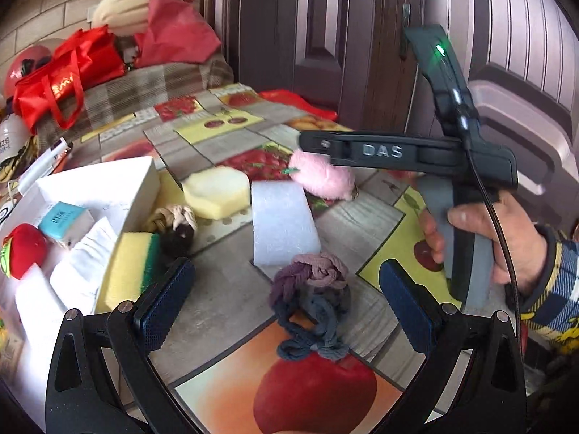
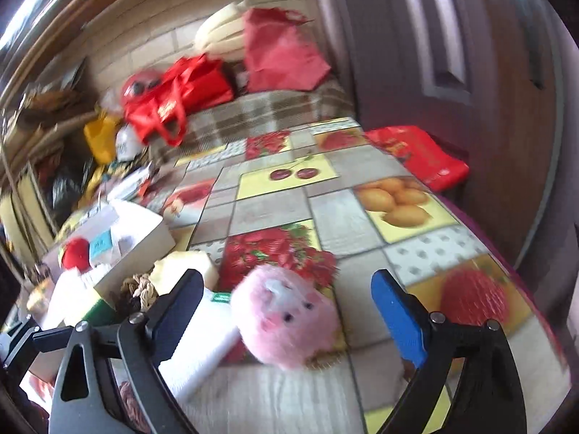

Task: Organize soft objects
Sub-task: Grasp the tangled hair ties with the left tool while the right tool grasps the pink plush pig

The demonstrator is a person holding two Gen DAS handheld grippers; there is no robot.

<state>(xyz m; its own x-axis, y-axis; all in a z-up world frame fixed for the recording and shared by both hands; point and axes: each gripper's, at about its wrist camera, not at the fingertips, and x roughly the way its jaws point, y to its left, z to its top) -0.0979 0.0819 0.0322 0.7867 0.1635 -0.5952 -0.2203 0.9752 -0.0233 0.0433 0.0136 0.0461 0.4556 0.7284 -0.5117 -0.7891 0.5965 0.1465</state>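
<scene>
A: Status?

B: Right jaws (image 2: 287, 311) wide apart, nothing gripped. Pink plush (image 2: 284, 316) sits on the surface (image 2: 340, 228) directly between the fingers, face toward me, pads not touching it. Its long axis seems to run away from me, roughly along my pointing line, so I judge a straight close would catch its flanks.

A: Left side?

B: Left jaws (image 1: 286, 302) also released, empty. Braided rope toy (image 1: 311, 303) lies on the surface between its fingers, strung toward me. The plush is well beyond that one, past the white foam block (image 1: 282, 224).

A: So which takes the plush?

B: Right, clearly nearer. Box (image 1: 108, 188) with the red toy (image 1: 25, 249) is off to the left, likely the drop spot.

A: Risk?

B: Frames are blurred, so centring is uncertain. Plush sits a bit left of centre.
</scene>
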